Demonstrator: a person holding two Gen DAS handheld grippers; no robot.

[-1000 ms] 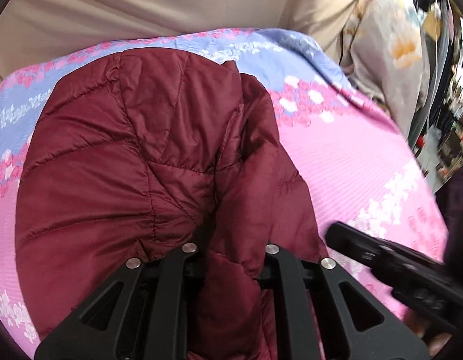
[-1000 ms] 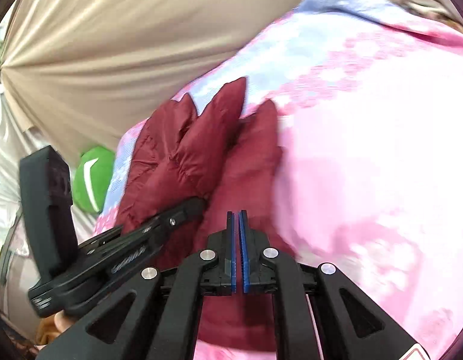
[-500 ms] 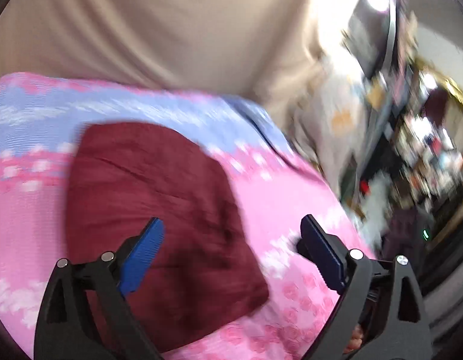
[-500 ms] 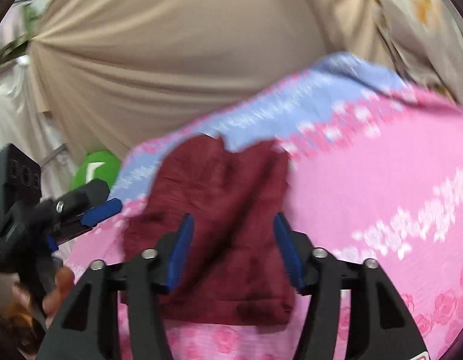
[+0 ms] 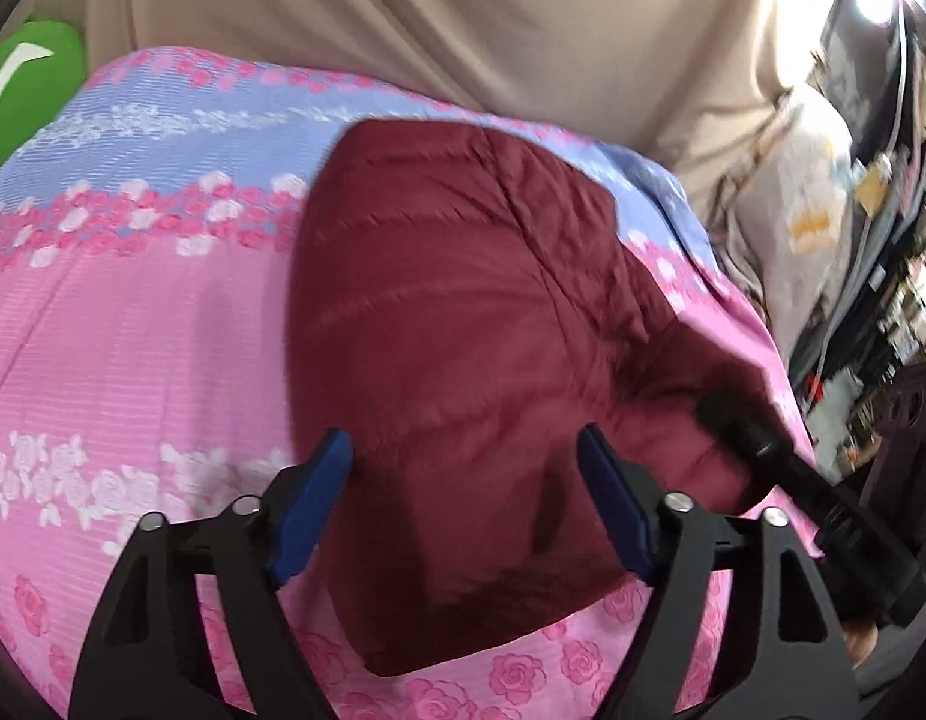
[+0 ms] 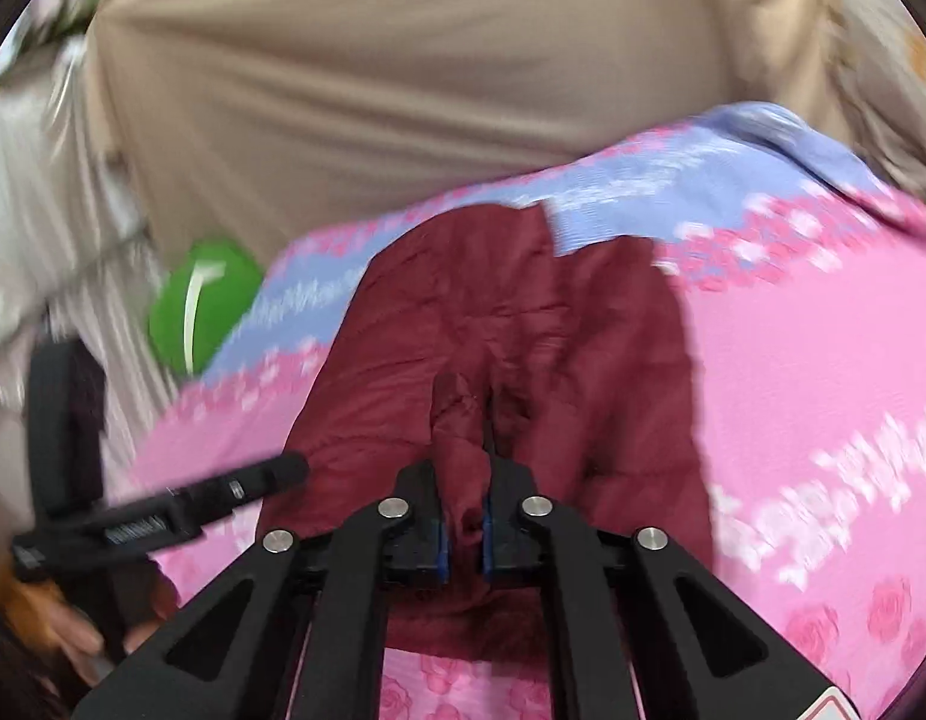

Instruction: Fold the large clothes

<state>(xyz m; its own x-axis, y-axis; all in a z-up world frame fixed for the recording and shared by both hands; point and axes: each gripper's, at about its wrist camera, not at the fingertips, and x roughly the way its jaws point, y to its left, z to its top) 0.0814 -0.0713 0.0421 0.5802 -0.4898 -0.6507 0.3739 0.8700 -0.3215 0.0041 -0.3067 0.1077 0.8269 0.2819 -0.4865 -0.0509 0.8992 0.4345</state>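
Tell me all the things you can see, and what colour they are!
Jacket: one, dark red, puffy, lying folded on the bedspread.
Bedspread: one, pink and light blue with roses, under the jacket.
Curtain: one, beige, hanging behind the bed.
Green thing: one, green with a white stripe, beside the bed's far edge; too blurry to name.
Flowered cloth: one, pale grey with orange flowers, right of the bed.
Left gripper: black with blue pads, open, above the jacket's near edge.
Right gripper: black with blue pads, shut on a jacket fold.
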